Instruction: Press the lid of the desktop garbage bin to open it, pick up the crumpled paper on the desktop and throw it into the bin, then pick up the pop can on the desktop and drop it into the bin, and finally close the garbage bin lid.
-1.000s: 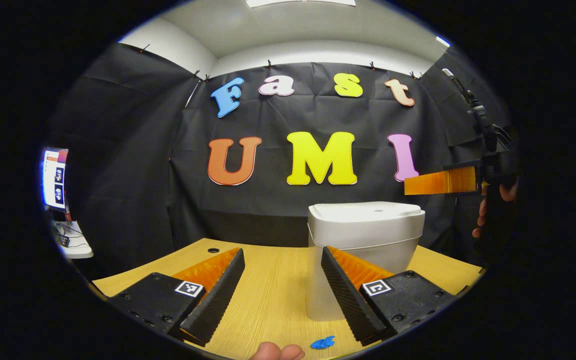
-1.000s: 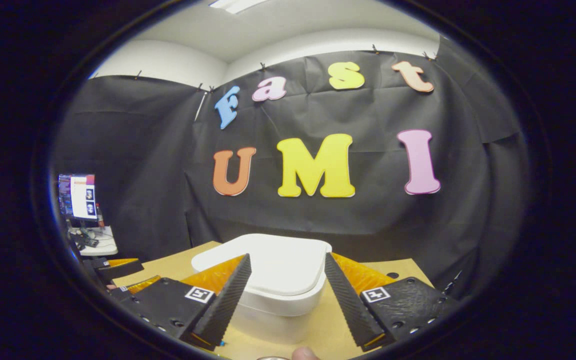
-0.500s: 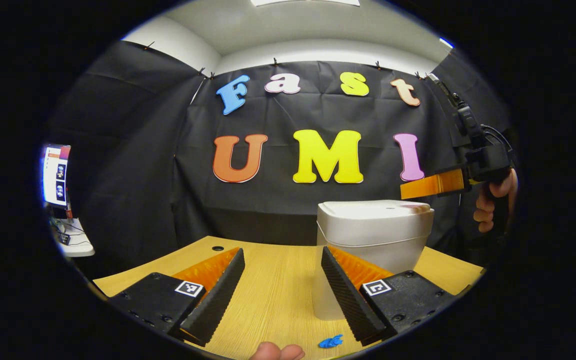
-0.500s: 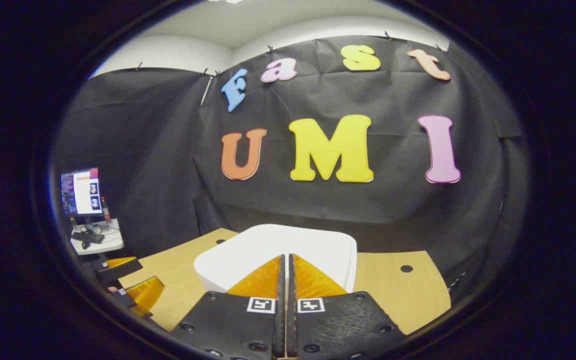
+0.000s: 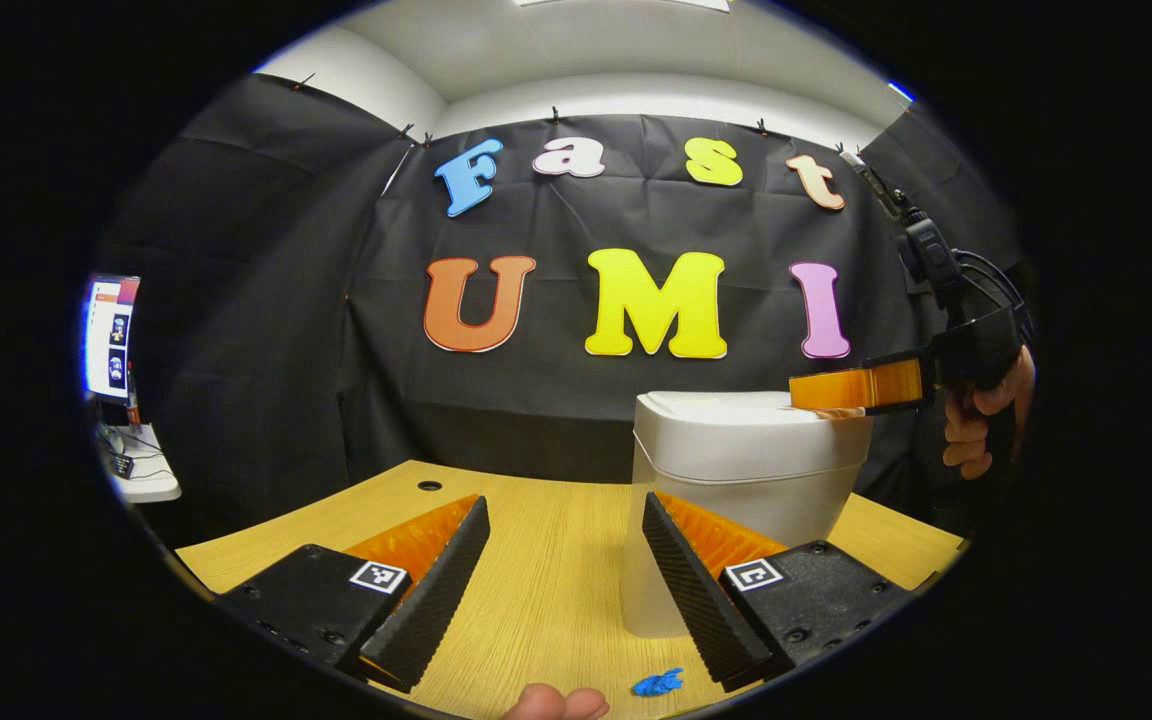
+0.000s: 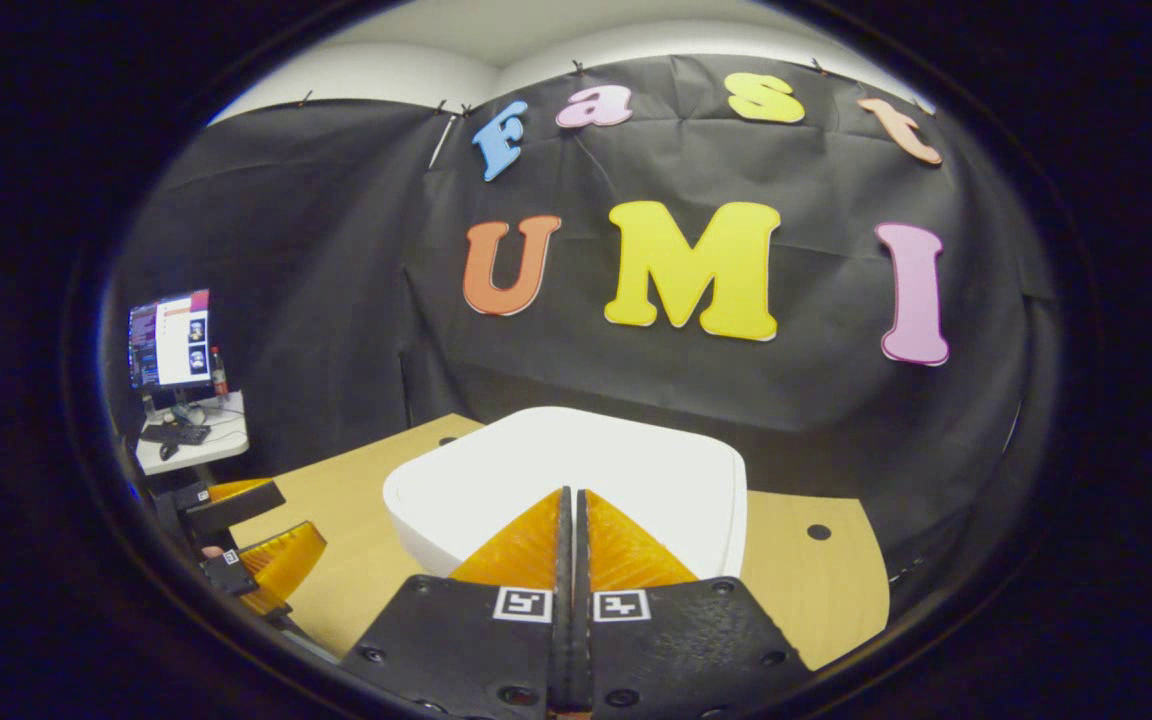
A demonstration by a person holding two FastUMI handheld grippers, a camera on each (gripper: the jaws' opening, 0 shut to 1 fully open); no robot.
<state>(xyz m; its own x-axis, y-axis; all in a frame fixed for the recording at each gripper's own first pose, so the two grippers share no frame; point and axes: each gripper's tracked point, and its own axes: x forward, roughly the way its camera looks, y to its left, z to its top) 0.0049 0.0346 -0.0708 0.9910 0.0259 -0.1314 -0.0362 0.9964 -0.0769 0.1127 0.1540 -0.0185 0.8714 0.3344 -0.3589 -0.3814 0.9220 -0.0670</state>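
1. While your right claw point(image 6: 570, 500), its fingers pressed together on nothing, rests its tips on the lid point(image 6: 576, 470) of the garbage bin point(image 5: 746, 500), watch the push: off-centre pressure could tip or slide the bin on the tabletop point(image 5: 536, 560).
2. Your left claw point(image 5: 566, 580) waits with fingers apart, low in front of the bin.
3. Neither paper nor can is visible; a small blue scrap point(image 5: 658, 684) lies near the bin's base.
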